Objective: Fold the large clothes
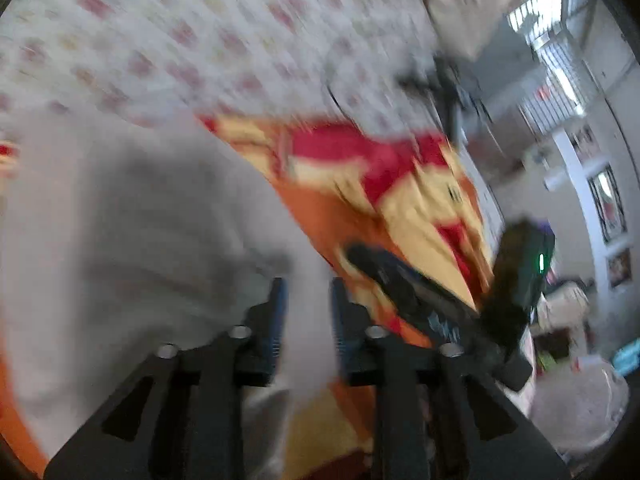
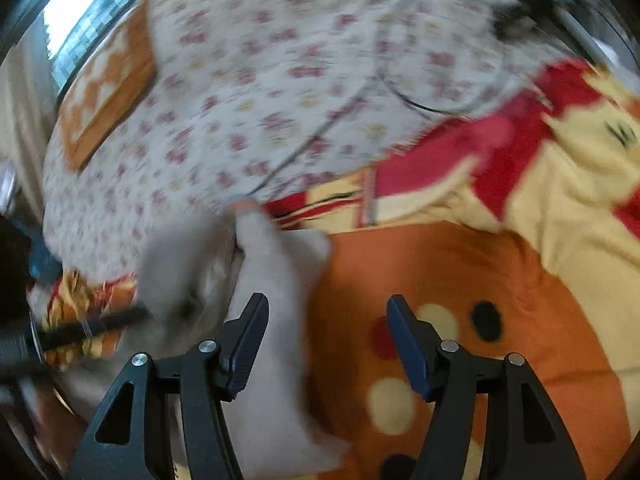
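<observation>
Now left tongs [image 1: 306, 312] grasping pale garment [image 1: 132, 216]; right tongs [image 2: 328, 344] released, garment beside them.

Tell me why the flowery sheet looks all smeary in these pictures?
Left wrist view: the flowery sheet and white garment are streaked by motion blur. Right wrist view: blurred too, though less; bright window glare washes out the top-left corner.

I see a bed under a floral sheet [image 2: 256, 92] ahead of the grippers, a bright window [image 2: 80, 8] beyond (blurred).
</observation>
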`<state>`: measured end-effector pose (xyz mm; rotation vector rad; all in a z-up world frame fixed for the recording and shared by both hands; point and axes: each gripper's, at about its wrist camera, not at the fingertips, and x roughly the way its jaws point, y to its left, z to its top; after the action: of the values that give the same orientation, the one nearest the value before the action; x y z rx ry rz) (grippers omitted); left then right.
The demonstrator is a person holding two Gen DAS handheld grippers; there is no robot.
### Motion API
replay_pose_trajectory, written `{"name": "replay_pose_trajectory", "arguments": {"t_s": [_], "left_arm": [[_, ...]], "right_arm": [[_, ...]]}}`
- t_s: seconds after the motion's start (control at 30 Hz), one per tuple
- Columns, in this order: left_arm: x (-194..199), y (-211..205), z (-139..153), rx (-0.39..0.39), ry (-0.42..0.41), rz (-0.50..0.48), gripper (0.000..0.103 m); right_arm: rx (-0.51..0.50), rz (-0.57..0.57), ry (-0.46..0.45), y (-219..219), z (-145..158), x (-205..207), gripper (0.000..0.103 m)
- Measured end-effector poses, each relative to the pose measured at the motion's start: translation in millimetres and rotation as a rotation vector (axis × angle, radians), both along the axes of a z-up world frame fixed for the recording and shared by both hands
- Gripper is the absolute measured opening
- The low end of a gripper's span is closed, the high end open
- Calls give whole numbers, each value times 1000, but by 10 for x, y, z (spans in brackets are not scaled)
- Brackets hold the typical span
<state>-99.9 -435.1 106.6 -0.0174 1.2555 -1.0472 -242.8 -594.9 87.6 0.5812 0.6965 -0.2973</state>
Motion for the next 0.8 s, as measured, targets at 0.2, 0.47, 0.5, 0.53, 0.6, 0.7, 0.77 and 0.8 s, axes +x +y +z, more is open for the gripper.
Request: {"name": "replay_pose_trajectory", "arguments": {"t_s": [0.2, 0.47, 0.5, 0.53, 0.6, 0.7, 0.77, 0.8], "left_arm": [[-217, 318, 552, 4, -148, -38, 61], [8, 1315, 571, 214, -378, 199, 61], [-3, 1361, 476, 228, -367, 196, 62], [-22, 1395, 346, 239, -343, 196, 62], [-53, 1420, 120, 247, -291, 216, 62], [-134, 1384, -204, 280, -254, 247, 62], [-175, 1314, -281, 291, -280, 261, 62], [-189, 1297, -288, 294, -285, 266, 62]], "right_arm": [[22, 39, -78, 42, 116, -60, 64], [144, 299, -90, 502, 247, 529, 83], [159, 325, -84, 557, 238, 672, 84], [163, 341, -72, 601, 216, 813, 84], [161, 342, -20, 675, 137, 1068, 85], [195, 399, 41, 782, -38, 1359, 86], [153, 399, 53, 853, -95, 1392, 68], [139, 403, 40, 872, -82, 1365, 25]]}}
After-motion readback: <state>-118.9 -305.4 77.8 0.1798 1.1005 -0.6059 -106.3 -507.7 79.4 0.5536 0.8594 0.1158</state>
